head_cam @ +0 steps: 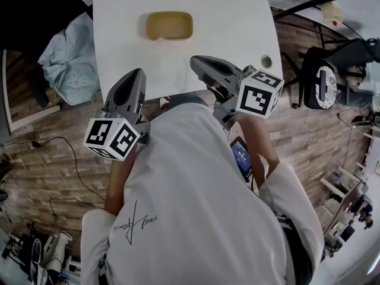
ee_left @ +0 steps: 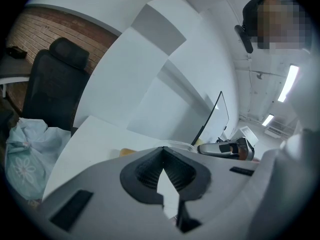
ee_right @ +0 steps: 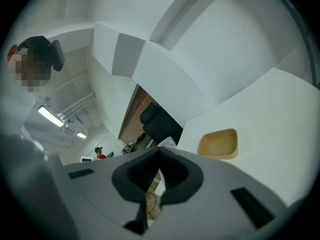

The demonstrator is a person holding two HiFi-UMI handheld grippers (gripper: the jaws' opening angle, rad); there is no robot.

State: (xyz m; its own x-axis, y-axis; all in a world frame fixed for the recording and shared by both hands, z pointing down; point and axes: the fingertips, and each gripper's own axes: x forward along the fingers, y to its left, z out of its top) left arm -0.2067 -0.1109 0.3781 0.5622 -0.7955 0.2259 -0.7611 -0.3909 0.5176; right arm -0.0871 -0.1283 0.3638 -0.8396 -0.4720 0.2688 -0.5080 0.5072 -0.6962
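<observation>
While the yellow tray [head_cam: 169,25] lies at 12 o'clock on the tabletop [head_cam: 237,16], the left claw [head_cam: 135,75] and right claw [head_cam: 199,61] hover at the near edge, both pinched together on nothing, evidently idle, well short of it.

A tray [head_cam: 169,25] is set on the bench [head_cam: 237,16], toward its far edge. The left gripper [head_cam: 138,72] and right gripper [head_cam: 193,60] are held side by side at the near edge, well apart from the tray.
</observation>
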